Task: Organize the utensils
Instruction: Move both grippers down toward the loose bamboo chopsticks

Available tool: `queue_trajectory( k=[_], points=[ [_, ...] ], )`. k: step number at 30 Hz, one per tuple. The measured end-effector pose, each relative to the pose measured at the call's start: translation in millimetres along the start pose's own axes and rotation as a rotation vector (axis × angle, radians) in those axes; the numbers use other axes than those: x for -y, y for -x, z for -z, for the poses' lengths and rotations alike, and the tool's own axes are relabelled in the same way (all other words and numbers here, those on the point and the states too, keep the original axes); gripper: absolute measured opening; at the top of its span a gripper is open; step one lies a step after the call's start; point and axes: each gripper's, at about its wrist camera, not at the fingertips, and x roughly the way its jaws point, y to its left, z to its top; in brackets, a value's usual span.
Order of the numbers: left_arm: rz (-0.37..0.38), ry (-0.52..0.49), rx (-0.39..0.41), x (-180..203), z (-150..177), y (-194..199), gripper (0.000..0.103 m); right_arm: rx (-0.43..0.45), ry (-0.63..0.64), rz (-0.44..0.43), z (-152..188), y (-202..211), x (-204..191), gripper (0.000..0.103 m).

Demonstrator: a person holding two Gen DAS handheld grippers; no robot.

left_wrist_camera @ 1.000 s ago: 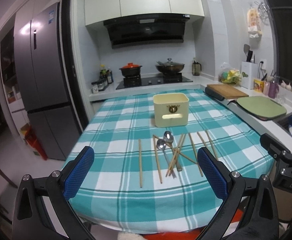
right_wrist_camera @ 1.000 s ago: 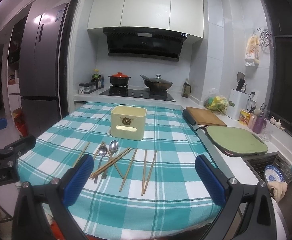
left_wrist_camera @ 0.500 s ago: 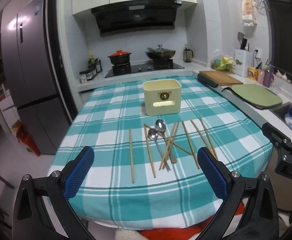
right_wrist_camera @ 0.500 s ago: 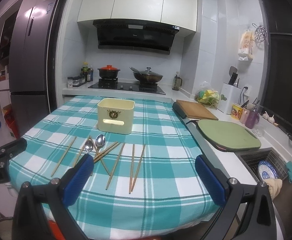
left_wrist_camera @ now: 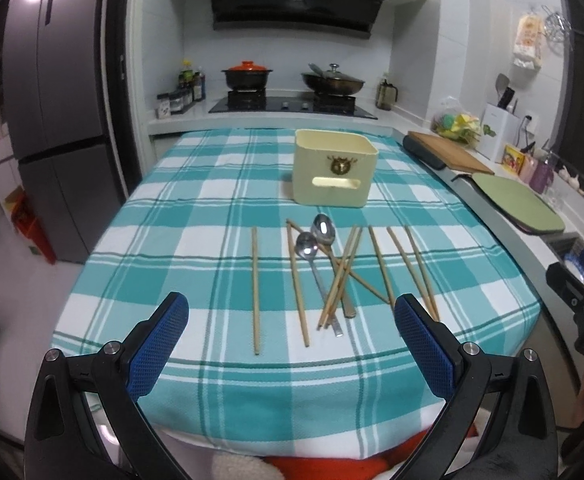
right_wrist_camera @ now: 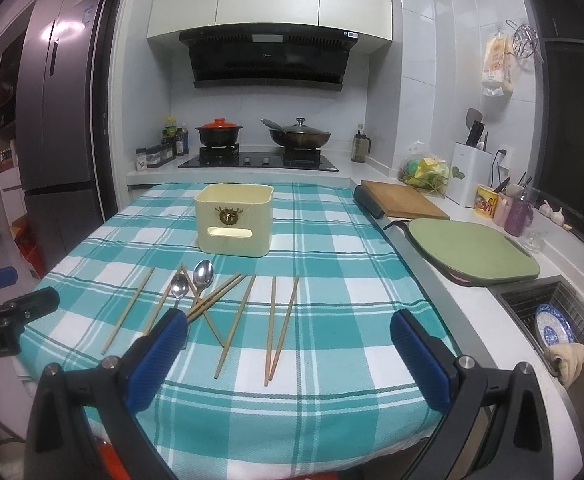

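The left gripper (left_wrist_camera: 292,326) hangs over the near edge of a table, its blue-padded fingers wide apart and holding nothing. Ahead of it, wooden chopsticks (left_wrist_camera: 255,288) and two steel spoons (left_wrist_camera: 307,246) lie scattered on a teal-and-white checked cloth (left_wrist_camera: 196,208): one stick alone at the left, a crossed tangle with the spoons in the middle, a loose pair at the right. Behind them stands a cream plastic holder (left_wrist_camera: 335,172), boxy with rounded corners and a slot handle, apparently empty. The right gripper (right_wrist_camera: 288,330) hovers just as open over the same spread, the pair of sticks (right_wrist_camera: 278,328) lying between its fingers. By the look of it, sorting has not yet begun; the first pickup likely calls for lowering onto one thin, smooth stick lying flat on soft cloth, a fiddly pinch. Beyond the cloth, a green board (right_wrist_camera: 471,248) rests on the counter.
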Motion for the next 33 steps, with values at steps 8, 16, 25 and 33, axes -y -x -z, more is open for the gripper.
queue_trajectory(
  k=[8,16,25,33],
  points=[
    [-0.037,0.037,-0.061,-24.9,5.0,-36.2,0.103,-0.052,-0.032,-0.061,7.9,-32.0,4.5,0.103],
    [-0.045,0.114,-0.161,-50.7,11.6,-81.4,0.102,-0.141,-0.034,-0.078,20.7,-65.8,9.0,0.103],
    [-0.067,0.103,-0.233,-52.4,16.4,-115.0,0.102,-0.224,-0.066,-0.040,28.0,-104.2,21.2,0.103],
    [-0.108,0.103,-0.272,-67.1,12.8,-138.1,0.102,-0.283,-0.085,-0.045,30.7,-140.3,34.1,0.084]
  ],
)
